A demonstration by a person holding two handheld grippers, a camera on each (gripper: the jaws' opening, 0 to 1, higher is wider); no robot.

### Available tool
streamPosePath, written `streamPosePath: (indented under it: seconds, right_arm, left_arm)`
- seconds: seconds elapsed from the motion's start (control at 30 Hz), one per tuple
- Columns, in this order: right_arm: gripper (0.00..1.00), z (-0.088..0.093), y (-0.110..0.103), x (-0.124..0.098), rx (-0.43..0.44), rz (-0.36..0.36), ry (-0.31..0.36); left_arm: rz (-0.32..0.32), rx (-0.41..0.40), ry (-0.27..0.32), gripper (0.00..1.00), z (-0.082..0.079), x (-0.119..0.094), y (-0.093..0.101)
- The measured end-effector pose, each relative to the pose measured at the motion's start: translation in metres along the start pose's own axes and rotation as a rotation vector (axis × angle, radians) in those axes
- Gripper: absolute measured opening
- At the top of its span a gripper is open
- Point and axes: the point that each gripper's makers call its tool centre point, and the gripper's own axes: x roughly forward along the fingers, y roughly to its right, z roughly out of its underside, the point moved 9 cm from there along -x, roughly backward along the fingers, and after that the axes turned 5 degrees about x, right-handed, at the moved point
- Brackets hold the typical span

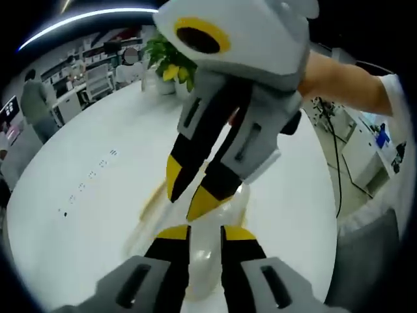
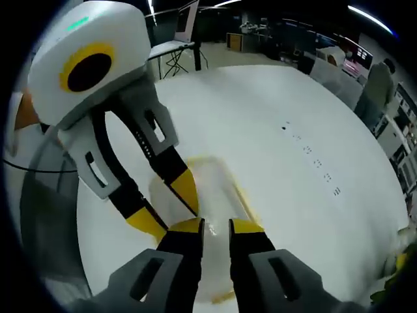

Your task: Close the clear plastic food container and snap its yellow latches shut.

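Tabletop (image 1: 78,169), white and wide, carries everything here, with a potted plant (image 1: 171,60) at its far edge in the left gripper view. On it lies the clear container (image 2: 208,189), its yellow trim faint along the edges; its long axis seems to run from one gripper toward the other, so each gripper meets it end-on, though the plastic is too blurred to tell whether the lid is fully down. The two grippers face each other over it, both close above, neither clearly nearer. The left gripper (image 1: 207,232) has its jaws at a narrow gap astride the near end of the container; whether they press on it I cannot tell. The right gripper (image 2: 215,226) likewise shows a narrow gap over its own end, contact uncertain. Any latch is too smeared to pick out, so the next press probably needs aiming by the yellow edge.
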Motion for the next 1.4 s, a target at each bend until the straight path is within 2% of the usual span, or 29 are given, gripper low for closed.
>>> streamPosePath:
  seconds: [0.63,0.9,1.27,1.4]
  right_arm:
    - [0.03,-0.001,0.002,0.007,-0.02,0.0,-0.005]
    - [0.01,-0.01,0.017,0.01,0.019,0.059,0.048]
    - [0.0,-0.016,0.041,0.023,0.056,0.096,0.048]
    - [0.0,-0.014,0.042,0.025,0.063,0.096,0.039]
  left_arm:
    - [0.043,0.018,-0.007,0.05,0.008,0.004,0.023]
    - [0.048,0.0,0.009,0.05,0.008,0.005,0.024]
    - [0.052,0.001,0.017,0.05,0.011,0.004,0.026]
    - [0.051,0.002,0.018,0.05,0.011,0.005,0.025]
